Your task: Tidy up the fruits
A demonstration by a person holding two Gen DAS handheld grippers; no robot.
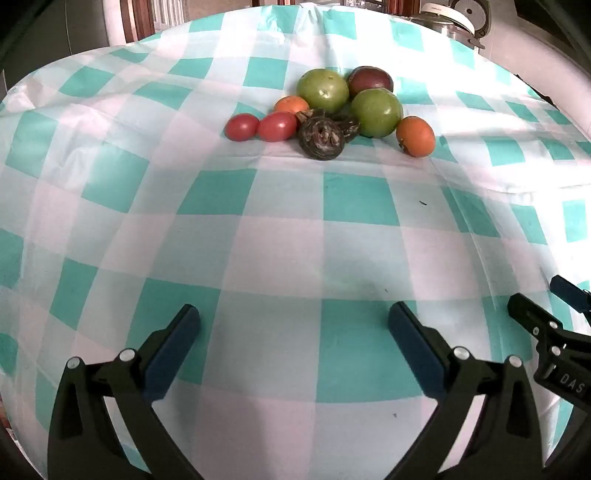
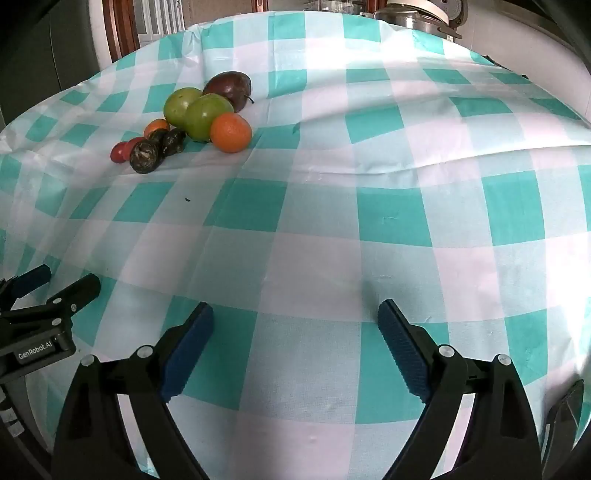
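A heap of fruit lies on the checked tablecloth. In it are two green round fruits, a dark purple fruit, two orange fruits, two red tomatoes and dark wrinkled fruits. My left gripper hangs open well short of the heap, nothing between its fingers. The right wrist view shows the same heap at upper left, the orange fruit nearest. My right gripper is open over bare cloth, right of the left gripper.
The teal and white cloth covers the whole table, with creases near the fruit. A metal pot with a white lid stands beyond the far right edge. A wooden chair back shows behind the far left edge.
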